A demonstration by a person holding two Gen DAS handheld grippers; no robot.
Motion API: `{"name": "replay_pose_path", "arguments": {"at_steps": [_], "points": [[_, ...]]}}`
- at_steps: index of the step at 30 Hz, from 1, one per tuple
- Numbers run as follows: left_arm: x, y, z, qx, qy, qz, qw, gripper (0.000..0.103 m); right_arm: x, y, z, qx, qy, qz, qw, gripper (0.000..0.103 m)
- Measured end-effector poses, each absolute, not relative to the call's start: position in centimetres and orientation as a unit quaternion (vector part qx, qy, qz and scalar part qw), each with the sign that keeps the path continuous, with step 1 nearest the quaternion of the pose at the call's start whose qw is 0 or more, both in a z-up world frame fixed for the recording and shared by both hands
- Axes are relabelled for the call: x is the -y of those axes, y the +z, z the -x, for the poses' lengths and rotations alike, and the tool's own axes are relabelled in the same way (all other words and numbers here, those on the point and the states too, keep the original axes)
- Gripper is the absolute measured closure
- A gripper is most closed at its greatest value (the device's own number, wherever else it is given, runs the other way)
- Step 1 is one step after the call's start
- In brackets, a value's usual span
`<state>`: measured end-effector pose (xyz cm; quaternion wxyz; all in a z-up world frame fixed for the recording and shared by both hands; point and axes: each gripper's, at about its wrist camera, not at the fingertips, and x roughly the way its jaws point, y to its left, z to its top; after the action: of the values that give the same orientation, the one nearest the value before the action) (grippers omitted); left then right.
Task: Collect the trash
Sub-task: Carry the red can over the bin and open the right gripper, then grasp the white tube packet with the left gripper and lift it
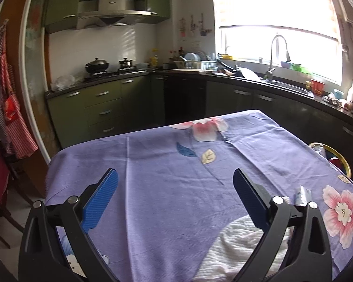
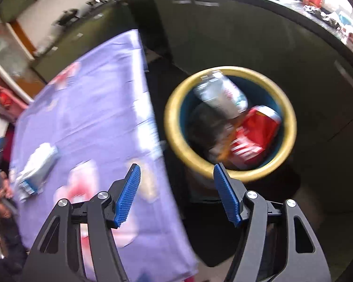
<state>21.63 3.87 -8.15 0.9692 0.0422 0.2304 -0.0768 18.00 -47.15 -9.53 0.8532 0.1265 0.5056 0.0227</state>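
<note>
Two claws in view, both empty; the right claw (image 2: 176,188) hangs past the edge of the desk (image 2: 101,108) with jaws parted and nothing between the blue pads, its view smeared by motion blur; just ahead of it on the floor stands the bin (image 2: 290,122), yellow-rimmed, already holding a red wrapper (image 2: 254,136), a clear plastic bottle (image 2: 221,94) and some darker scraps too blurred to name; the left claw (image 1: 175,197) hovers wide open over the purple flowered cloth, gripping nothing. Trash left to collect, as judged: a small silver-blue packet (image 1: 302,195) lying on the cloth just beside the left claw's right finger, likely the same pale packet seen at the left of the right wrist view, and possibly the white towel (image 1: 237,246) at the near edge, though whether that counts as trash cannot be told. Risks: the packet is flat and light, so pads closing on it may pinch the loose cloth instead and drag it; a fast swing back could knock the packet off the desk; the bottle leans high against the bin rim, so a further drop may bounce out.
</note>
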Motion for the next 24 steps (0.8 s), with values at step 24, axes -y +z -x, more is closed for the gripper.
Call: {"name": "replay_pose_path", "arguments": {"at_steps": [24], "points": [[14.0,-11.7,-22.3,-0.407,-0.372,-0.175,0.816,0.03,42.3,-12.4,-15.7,-0.463,0.076,-0.145,0.871,0.034]]}}
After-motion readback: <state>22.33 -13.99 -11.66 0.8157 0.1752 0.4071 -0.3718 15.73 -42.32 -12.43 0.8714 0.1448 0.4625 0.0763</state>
